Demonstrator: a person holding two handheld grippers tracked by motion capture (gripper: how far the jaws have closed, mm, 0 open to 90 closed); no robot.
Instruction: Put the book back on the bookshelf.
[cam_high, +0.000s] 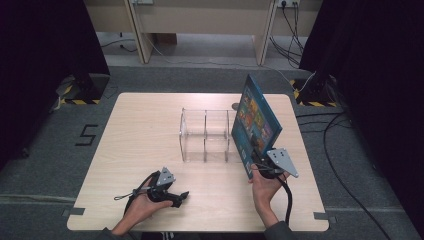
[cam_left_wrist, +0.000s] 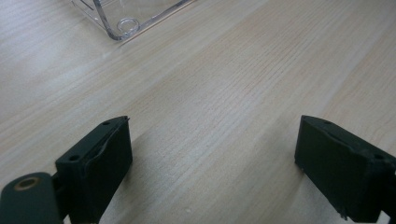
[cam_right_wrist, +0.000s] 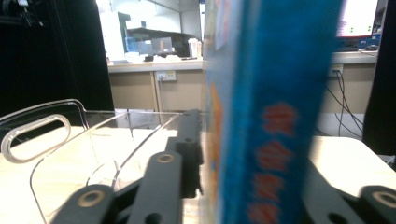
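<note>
A blue picture book (cam_high: 255, 122) stands tilted above the right end of a clear acrylic rack (cam_high: 206, 135) with several slots. My right gripper (cam_high: 261, 162) is shut on the book's lower edge. In the right gripper view the book's blue spine (cam_right_wrist: 273, 112) rises between my jaws, with the rack's clear dividers (cam_right_wrist: 56, 140) to its left. My left gripper (cam_high: 179, 196) lies low on the table near the front edge, open with nothing in it. In the left gripper view its jaws stand wide apart over bare wood (cam_left_wrist: 215, 121), and a corner of the rack (cam_left_wrist: 122, 25) shows at the top.
The light wooden table (cam_high: 135, 130) has open surface left of the rack and along the front. Black curtains flank both sides. Cables (cam_high: 345, 165) trail on the grey floor at right. A wooden desk (cam_high: 200, 20) stands beyond the table.
</note>
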